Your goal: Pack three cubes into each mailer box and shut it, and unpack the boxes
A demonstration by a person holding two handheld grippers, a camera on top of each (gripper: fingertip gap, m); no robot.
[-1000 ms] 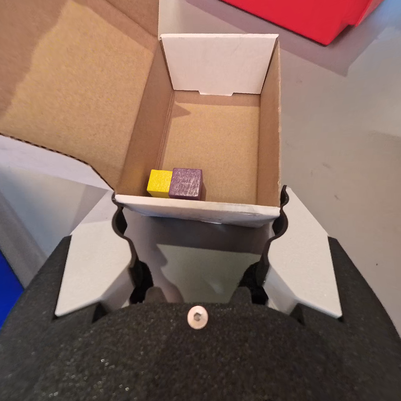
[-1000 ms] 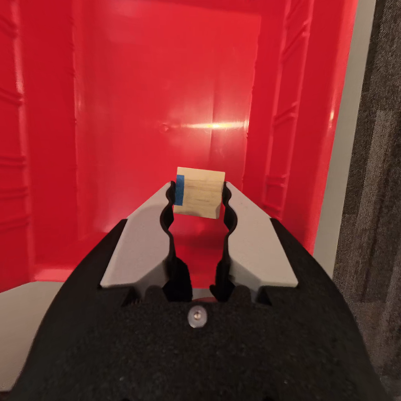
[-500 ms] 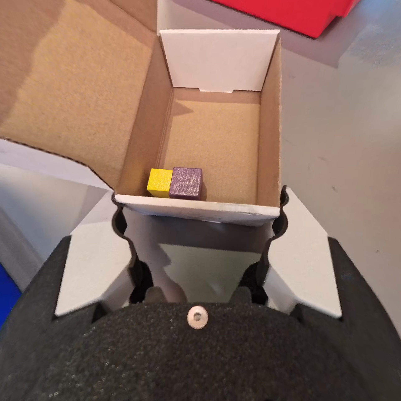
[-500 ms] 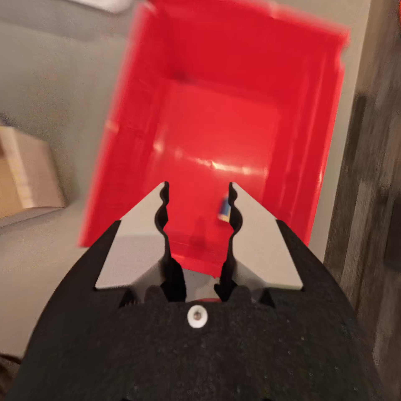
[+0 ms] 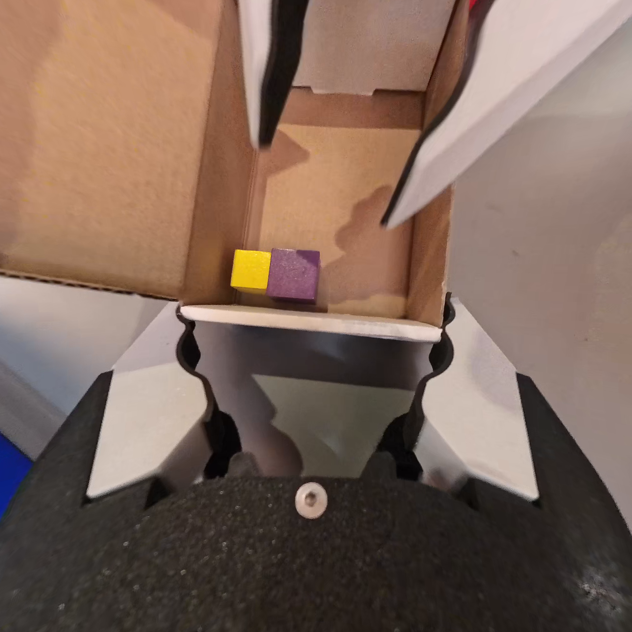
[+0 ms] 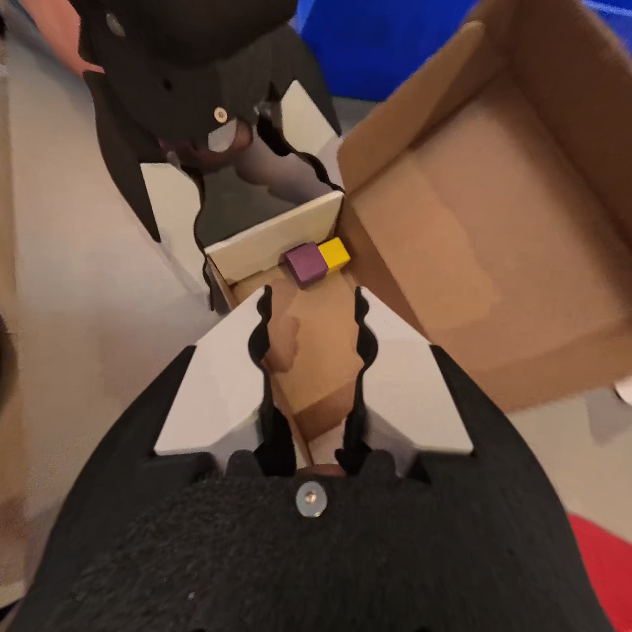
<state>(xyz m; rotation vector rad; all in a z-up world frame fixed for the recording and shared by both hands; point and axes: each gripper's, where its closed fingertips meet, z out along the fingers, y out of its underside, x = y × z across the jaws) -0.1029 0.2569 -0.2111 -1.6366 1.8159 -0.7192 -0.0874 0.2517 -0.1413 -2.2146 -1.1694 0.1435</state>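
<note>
An open mailer box (image 5: pixel 307 321) with a white outside and brown inside stands on the grey table, its lid (image 5: pixel 102 154) folded back to the left. A yellow cube (image 5: pixel 251 268) and a purple cube (image 5: pixel 294 275) sit side by side in its near left corner. My left gripper (image 5: pixel 313 306) clasps the box's near end, one fingertip on each corner. My right gripper (image 6: pixel 312 290) is open and empty, its fingers hanging over the box floor; it also shows in the left wrist view (image 5: pixel 325 183). The right wrist view shows the purple cube (image 6: pixel 306 265), yellow cube (image 6: pixel 333 254) and left gripper (image 6: pixel 273 225).
A blue bin (image 6: pixel 376 51) stands behind the box lid (image 6: pixel 478 239), and its edge shows at lower left in the left wrist view (image 5: pixel 10 465). A red bin's corner (image 6: pixel 602 564) lies at my right gripper's lower right. Grey table (image 5: pixel 547 239) lies right of the box. About 7 cm separates my left fingertips from my right.
My right gripper let go of a wooden cube over the red bin, then swung across to the mailer box and now hangs open over it. My left gripper has kept its hold on the box.
</note>
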